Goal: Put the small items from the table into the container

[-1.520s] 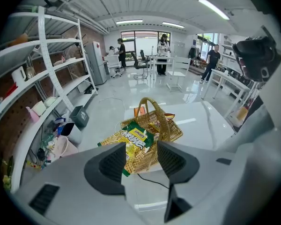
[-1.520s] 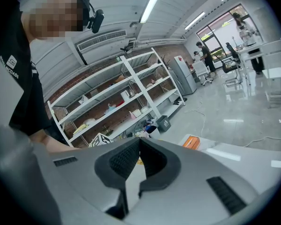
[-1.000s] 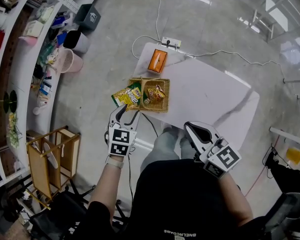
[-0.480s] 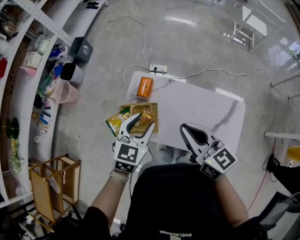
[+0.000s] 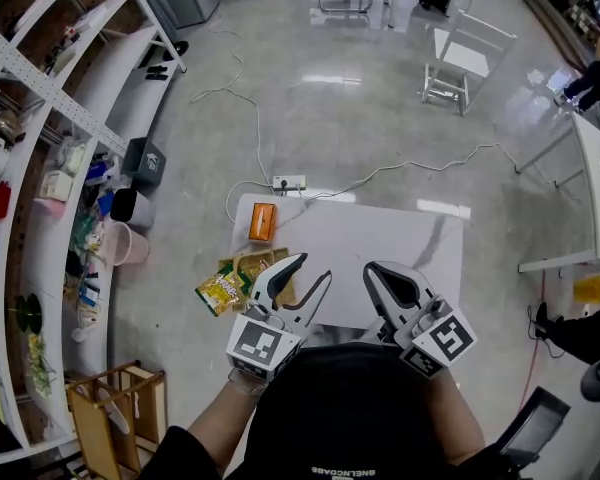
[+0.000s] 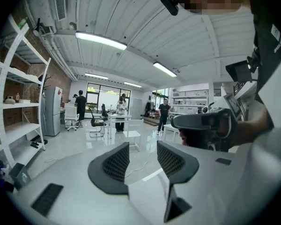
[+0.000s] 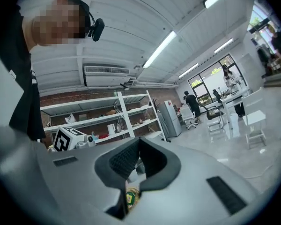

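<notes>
A woven basket (image 5: 256, 264) with snack packets stands on the left end of the white table (image 5: 380, 248). A yellow packet (image 5: 216, 291) lies against the basket's left side. An orange box (image 5: 263, 221) sits on the table's far left corner. Both grippers are held high, close to the camera and well above the table. My left gripper (image 5: 316, 267) is open and empty; in the left gripper view its jaws (image 6: 143, 143) frame only the room. My right gripper (image 5: 372, 271) is shut with nothing in it (image 7: 139, 139).
Curved white shelves (image 5: 40, 158) full of goods run along the left, with bins (image 5: 140, 163) beside them. A power strip (image 5: 287, 183) and cable lie on the floor beyond the table. A white chair (image 5: 460, 58) stands farther back. People stand far off (image 6: 164, 111).
Both grippers have risen toward the camera and levelled out. The view has pulled back, so table and basket look smaller. The left gripper drifted right, over the basket's edge. Jaw states are unchanged.
</notes>
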A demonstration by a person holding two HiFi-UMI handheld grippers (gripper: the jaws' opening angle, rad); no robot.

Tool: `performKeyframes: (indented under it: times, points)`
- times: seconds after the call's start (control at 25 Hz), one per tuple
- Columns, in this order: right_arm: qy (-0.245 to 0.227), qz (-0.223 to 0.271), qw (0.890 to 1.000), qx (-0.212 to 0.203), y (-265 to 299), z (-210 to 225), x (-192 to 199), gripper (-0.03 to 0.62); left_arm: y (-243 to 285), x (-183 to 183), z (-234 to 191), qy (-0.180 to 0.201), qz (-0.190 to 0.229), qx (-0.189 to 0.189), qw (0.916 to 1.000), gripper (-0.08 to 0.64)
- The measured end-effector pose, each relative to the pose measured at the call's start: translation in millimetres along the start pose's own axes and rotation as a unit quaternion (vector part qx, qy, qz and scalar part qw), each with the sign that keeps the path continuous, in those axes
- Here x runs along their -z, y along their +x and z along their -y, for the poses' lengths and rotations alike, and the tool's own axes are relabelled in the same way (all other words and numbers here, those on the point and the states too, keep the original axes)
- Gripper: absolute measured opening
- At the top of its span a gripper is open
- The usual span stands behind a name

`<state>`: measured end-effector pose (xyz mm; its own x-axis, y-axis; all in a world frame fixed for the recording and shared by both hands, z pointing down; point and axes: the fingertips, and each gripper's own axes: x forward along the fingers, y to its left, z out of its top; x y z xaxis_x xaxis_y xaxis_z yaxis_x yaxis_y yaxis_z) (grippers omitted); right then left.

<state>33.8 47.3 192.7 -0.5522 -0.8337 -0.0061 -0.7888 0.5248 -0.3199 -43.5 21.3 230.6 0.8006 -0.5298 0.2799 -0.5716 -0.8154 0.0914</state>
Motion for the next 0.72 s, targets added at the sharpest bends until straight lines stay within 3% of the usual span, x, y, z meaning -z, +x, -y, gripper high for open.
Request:
performKeyframes:
  times: [0.36, 0.52, 0.72]
  points:
    - [-0.018, 0.039, 0.998, 0.047, -72.5, 30.7, -40.6, 0.009, 45.9, -53.1, 85.1, 0.004, 0.049, 0.087, 0.995, 0.182]
    - [-0.006, 0.043, 0.997, 0.065, -94.9, 40.9, -46.9, 0.009, 58.8, -62.7, 103.7, 0.002, 0.054, 0.105, 0.993, 0.163]
    - [-0.024, 0.049, 0.995, 0.078, -113.5, 55.8, -51.3, 0.009, 72.2, -63.7, 119.5, 0.004, 0.049, 0.121, 0.9914, 0.153]
